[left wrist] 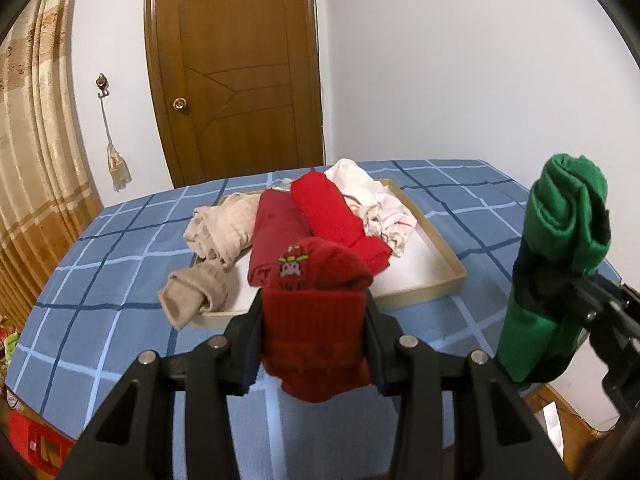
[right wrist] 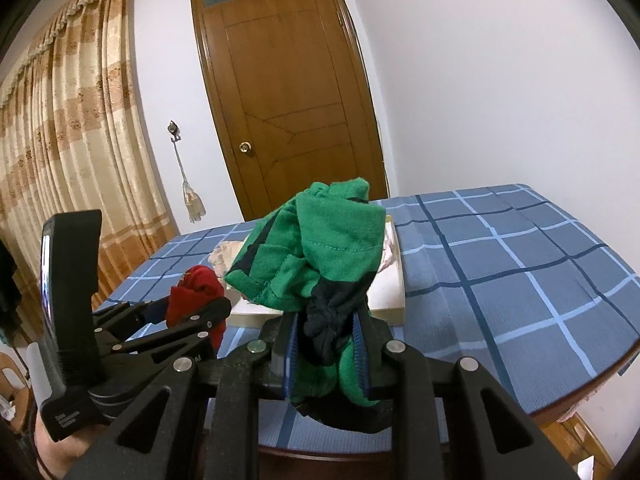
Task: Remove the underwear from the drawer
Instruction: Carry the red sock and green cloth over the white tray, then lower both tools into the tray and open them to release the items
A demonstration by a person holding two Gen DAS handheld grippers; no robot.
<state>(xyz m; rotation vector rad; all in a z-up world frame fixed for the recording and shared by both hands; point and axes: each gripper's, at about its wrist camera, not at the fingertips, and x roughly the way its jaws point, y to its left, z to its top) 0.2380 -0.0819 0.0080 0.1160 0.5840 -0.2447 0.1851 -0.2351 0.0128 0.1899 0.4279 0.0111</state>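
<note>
1. The desk (left wrist: 100,280), under a blue checked cloth, carries a shallow tan drawer (left wrist: 448,256) lying flat on it, ahead of both tools and closer to the left one.
2. In the drawer lies a heap of folded clothing: two long red rolls (left wrist: 332,212) run from the near edge toward the far edge, beige pieces (left wrist: 224,224) spill over the near left rim, and white patterned pieces (left wrist: 380,200) sit at the far right.
3. The green underwear (right wrist: 320,248), with dark trim, is already clear of the drawer; it stands upright as a crumpled roll, its long axis vertical, in the right tool (right wrist: 326,344), whose jaws are narrow and clamped on its lower part.
4. The left tool (left wrist: 314,344) is clamped on a red knitted piece (left wrist: 320,280) with a small embroidered badge, held above the near edge of the drawer.
5. My judgement: both tools are full, so the next move is setting the pieces down on the cloth beside the drawer.
</note>
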